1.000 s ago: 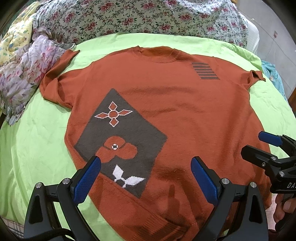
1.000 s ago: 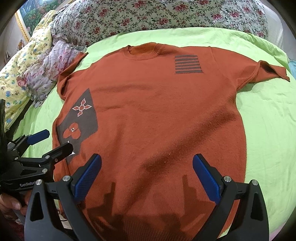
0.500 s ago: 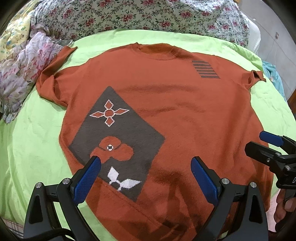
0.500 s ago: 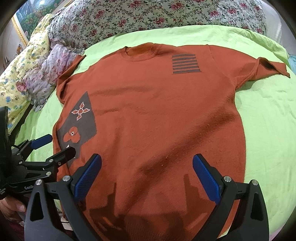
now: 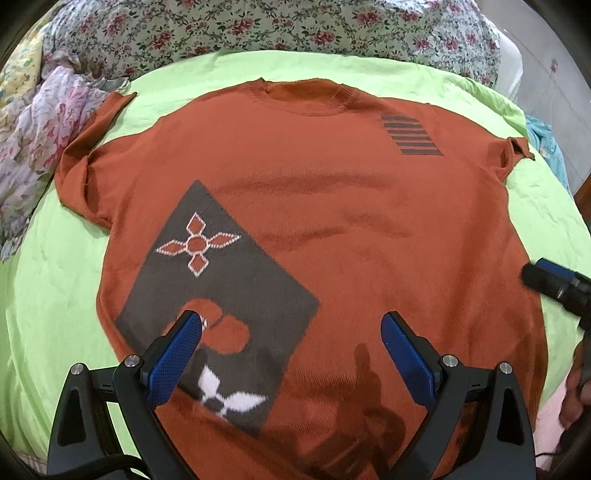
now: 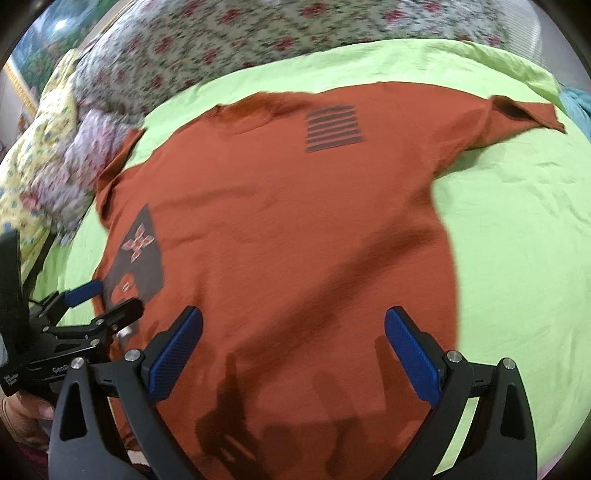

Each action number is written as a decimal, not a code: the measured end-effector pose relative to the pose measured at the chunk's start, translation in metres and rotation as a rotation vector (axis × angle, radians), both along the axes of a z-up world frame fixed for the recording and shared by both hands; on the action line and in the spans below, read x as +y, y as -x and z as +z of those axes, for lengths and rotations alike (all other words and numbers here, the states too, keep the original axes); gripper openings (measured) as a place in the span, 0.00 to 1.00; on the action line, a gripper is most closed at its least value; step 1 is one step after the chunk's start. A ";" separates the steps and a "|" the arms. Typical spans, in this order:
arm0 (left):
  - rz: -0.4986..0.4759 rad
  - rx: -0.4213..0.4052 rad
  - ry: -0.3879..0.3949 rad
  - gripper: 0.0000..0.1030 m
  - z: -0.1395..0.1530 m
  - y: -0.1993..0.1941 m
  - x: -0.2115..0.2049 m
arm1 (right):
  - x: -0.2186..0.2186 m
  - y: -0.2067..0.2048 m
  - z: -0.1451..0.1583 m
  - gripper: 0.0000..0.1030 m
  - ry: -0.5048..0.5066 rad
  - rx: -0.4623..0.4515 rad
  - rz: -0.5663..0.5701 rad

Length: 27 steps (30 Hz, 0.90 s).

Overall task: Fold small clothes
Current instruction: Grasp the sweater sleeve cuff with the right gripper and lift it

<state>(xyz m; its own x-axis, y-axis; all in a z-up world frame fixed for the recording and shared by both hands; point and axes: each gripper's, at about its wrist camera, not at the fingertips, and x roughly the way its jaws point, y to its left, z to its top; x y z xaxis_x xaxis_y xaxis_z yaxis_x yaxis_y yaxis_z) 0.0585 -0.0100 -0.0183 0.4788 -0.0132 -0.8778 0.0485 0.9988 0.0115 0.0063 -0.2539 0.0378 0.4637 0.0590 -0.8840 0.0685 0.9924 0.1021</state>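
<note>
sweater [image 5: 332, 206], rust-orange and short-sleeved, is lying face up and spread flat on the green sheet [image 5: 48, 302], likely so its edges are lining up cleanly for a first fold. its collar is pointing away from the hem, toward the floral bedding [image 5: 258, 26]. the left gripper [image 5: 291, 343] is hovering over the hem by the dark patch, jaws spread wide, holding nothing. the right gripper [image 6: 293, 343] is hanging over the hem's other side, equally wide and empty.
</note>
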 end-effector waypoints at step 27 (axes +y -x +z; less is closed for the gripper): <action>0.212 -0.013 -0.014 0.95 -0.001 -0.175 0.043 | -0.386 -0.152 0.048 0.83 -0.043 -0.162 -0.749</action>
<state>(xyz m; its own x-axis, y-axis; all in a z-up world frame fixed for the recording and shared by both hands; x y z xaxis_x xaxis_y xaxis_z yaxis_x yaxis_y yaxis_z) 0.2340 0.0333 -0.0194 0.4805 0.1009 -0.8712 -0.1633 0.9863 0.0242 0.1587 -0.6394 0.0863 0.5169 -0.2890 -0.8058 0.7021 0.6817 0.2059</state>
